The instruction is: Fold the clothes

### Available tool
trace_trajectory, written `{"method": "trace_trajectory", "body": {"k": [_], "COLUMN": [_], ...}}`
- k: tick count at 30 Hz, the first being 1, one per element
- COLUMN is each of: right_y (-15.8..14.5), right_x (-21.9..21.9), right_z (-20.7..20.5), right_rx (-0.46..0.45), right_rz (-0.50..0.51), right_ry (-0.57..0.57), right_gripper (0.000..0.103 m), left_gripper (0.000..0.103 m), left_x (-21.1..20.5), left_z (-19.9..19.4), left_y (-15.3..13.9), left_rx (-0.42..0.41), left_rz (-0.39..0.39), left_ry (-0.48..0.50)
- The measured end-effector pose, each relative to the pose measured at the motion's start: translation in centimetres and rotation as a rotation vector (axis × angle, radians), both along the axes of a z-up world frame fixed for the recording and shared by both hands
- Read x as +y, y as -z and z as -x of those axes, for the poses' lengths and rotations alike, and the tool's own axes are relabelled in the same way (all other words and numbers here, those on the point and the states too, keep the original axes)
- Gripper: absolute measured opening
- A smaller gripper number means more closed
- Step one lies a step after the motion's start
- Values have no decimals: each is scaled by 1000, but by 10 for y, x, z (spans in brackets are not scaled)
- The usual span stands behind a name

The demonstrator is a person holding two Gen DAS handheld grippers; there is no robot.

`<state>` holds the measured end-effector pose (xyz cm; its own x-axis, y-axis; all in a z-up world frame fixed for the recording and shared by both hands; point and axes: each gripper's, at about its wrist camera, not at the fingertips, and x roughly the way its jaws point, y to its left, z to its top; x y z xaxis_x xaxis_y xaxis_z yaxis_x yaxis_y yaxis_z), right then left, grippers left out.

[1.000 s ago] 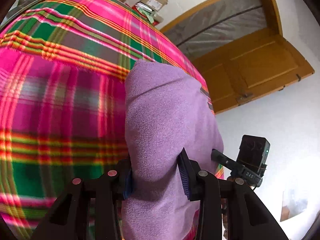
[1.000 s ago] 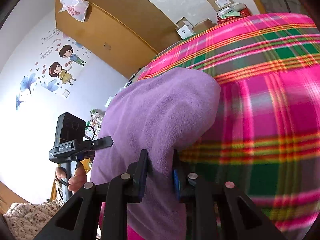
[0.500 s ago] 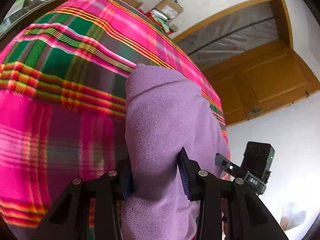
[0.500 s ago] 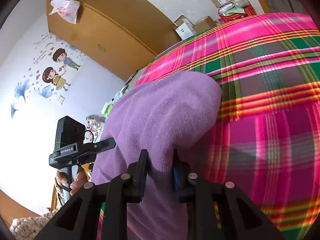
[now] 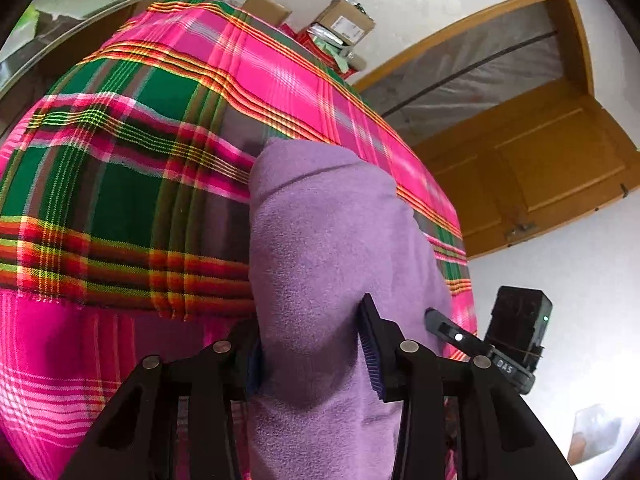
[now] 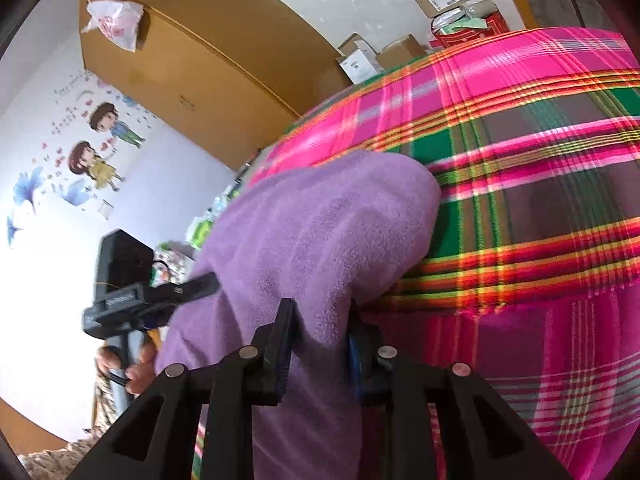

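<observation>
Your left tongs point(image 5: 310, 354) and right tongs point(image 6: 320, 350) each clamp an edge of the purple fleece point(image 5: 336, 248), lifting it so it hangs straight between them. Beyond it lies the plaid cloth point(image 5: 120, 184), likely where you'll lay the fold.

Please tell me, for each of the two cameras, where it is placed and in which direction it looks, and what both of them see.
Left wrist: sits on the left gripper, looking forward along its fingers at the purple garment on the plaid cloth; the right gripper's body shows at right.
Right wrist: sits on the right gripper, facing the same garment; a hand holds the left gripper at left.
Shared: garment, plaid cloth, cardboard boxes.
</observation>
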<state>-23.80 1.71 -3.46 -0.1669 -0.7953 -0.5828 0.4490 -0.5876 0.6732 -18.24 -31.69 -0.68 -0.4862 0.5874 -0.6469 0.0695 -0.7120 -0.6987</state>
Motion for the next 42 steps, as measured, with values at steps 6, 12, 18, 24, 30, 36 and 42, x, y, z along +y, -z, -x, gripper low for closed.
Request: {"method": "trace_trajectory", "body": {"k": [6, 12, 18, 24, 30, 36, 42], "right_y": [-2, -32, -33, -23, -21, -23, -23], "right_x": [5, 16, -1, -15, -12, -5, -11], "right_z": [-6, -49, -89, -121, -137, -146, -165], "right_rx": [10, 230, 300, 371, 355, 300, 309], "right_rz": [-37, -83, -113, -290, -339, -335, -451], "right_ry": [23, 72, -54, -68, -19, 6, 34], "right_gripper": [32, 32, 32, 32, 32, 32, 32], "left_gripper": [48, 47, 47, 47, 47, 47, 47], "left_x": [-5, -8, 4, 13, 25, 39, 59], "left_z": [-24, -58, -89, -98, -104, -118, -135], "left_y": [-2, -12, -14, -9, -10, -15, -27], "left_rx": [13, 20, 18, -28, -42, -23, 37], "left_rz": [12, 57, 104, 154, 219, 267, 321], "left_ry": [-28, -89, -115, -103, -114, -131, -154]}}
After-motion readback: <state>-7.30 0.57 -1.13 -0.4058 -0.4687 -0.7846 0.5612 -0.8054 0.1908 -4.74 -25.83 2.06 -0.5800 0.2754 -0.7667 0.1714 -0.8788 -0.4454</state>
